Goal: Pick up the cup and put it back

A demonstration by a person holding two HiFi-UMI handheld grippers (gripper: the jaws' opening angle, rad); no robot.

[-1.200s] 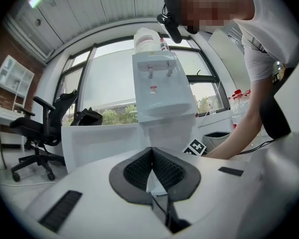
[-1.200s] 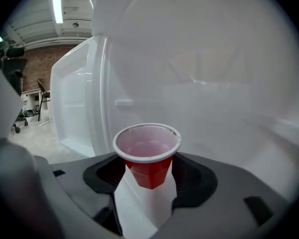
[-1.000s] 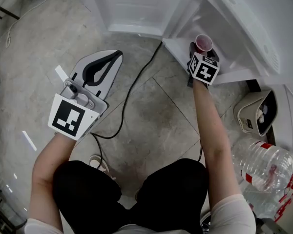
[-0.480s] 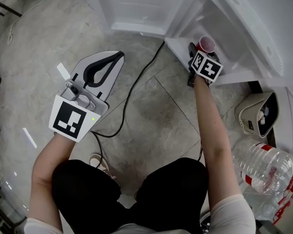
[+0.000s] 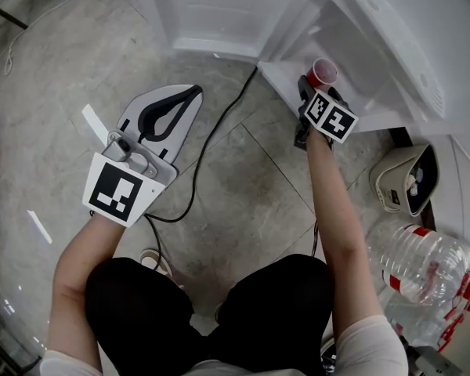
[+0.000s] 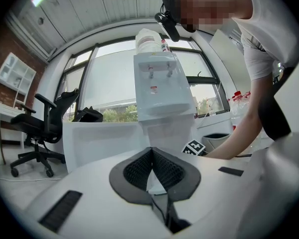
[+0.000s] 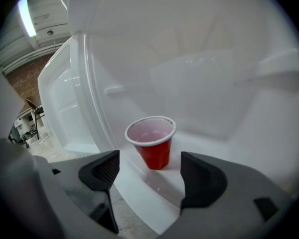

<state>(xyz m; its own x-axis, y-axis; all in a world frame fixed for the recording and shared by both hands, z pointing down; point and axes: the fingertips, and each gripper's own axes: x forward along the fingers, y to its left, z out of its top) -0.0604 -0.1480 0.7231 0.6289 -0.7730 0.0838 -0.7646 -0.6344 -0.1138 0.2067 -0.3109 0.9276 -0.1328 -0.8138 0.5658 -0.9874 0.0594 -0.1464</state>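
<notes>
The red cup [image 5: 322, 72] stands upright on the white shelf [image 5: 286, 75] inside the open white cabinet. In the right gripper view the cup [image 7: 152, 141] shows a white rim and looks empty. My right gripper [image 5: 305, 88] is open, its jaws spread wide, and sits just short of the cup. The cup is slightly beyond the fingertips [image 7: 109, 164] and touches neither pad. My left gripper [image 5: 172, 106] hangs over the floor at the left, shut and empty; its pads [image 6: 139, 166] meet.
A black cable [image 5: 211, 143] runs across the tiled floor to the cabinet. A beige bin [image 5: 407, 180] and large water bottles [image 5: 419, 261] stand at the right. The left gripper view shows a water dispenser [image 6: 159, 86] and an office chair [image 6: 40, 133].
The right gripper has backed off a little from the cup, which stays on the shelf. The left gripper has hardly moved.
</notes>
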